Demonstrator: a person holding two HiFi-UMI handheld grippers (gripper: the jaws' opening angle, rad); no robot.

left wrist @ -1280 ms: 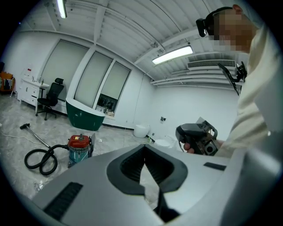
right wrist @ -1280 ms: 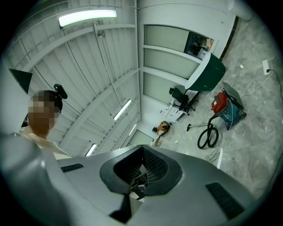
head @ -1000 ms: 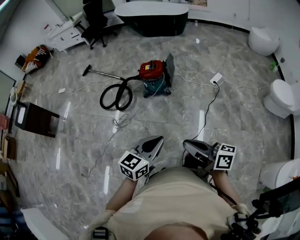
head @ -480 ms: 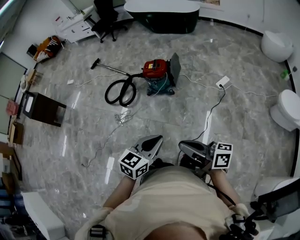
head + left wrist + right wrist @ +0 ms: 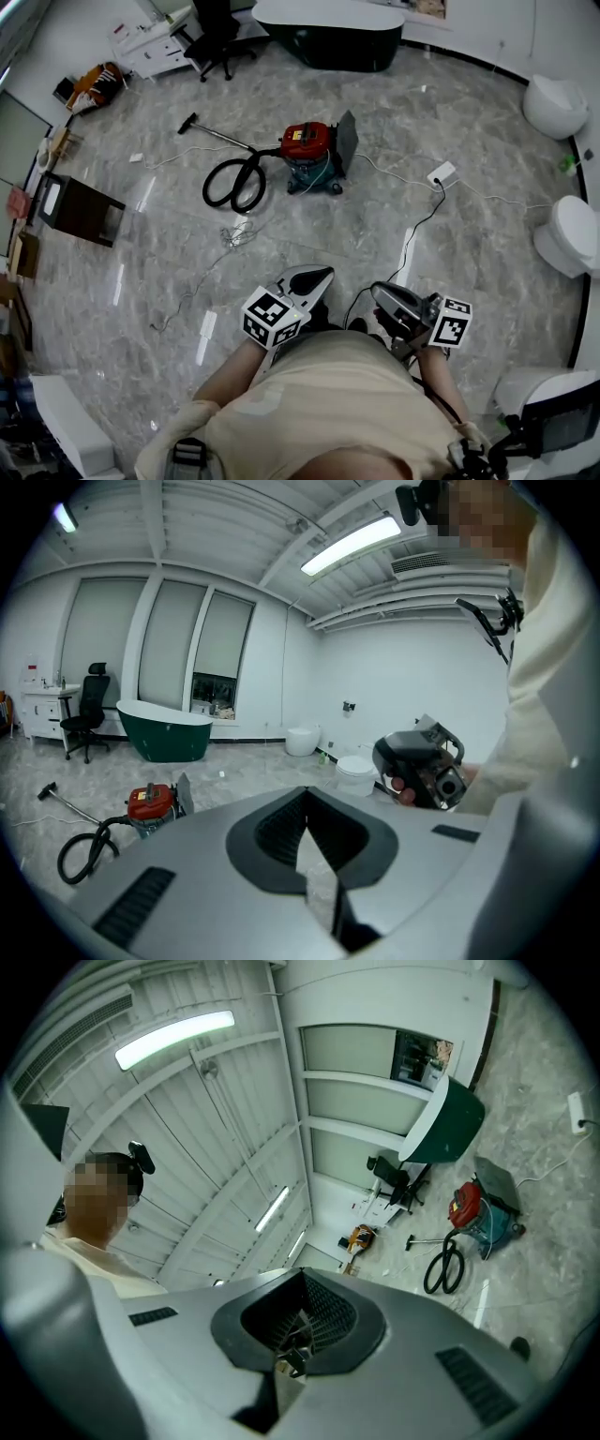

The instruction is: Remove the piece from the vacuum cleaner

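The vacuum cleaner (image 5: pixel 307 152) has a red top and a teal body and stands on the marble floor, well ahead of me. Its black hose (image 5: pixel 232 186) loops to the left and runs into a thin wand that ends in a floor nozzle (image 5: pixel 187 123). The vacuum cleaner (image 5: pixel 150 803) also shows small at the lower left of the left gripper view, and the vacuum cleaner (image 5: pixel 469 1206) far off at the right of the right gripper view. My left gripper (image 5: pixel 317 276) and right gripper (image 5: pixel 382 291) are held close to my body. Both are shut with nothing in them.
A dark green bathtub (image 5: pixel 328 23) and an office chair (image 5: pixel 217 33) stand at the back. Two toilets (image 5: pixel 570 232) (image 5: pixel 553 98) line the right wall. A power strip (image 5: pixel 439 173) and its cable lie right of the vacuum. Tangled wire (image 5: pixel 239 232) and a dark box (image 5: pixel 75 211) lie left.
The head view has shifted a little. Both grippers stay shut near my body, and the right one has dropped slightly. The vacuum has not moved on the floor.
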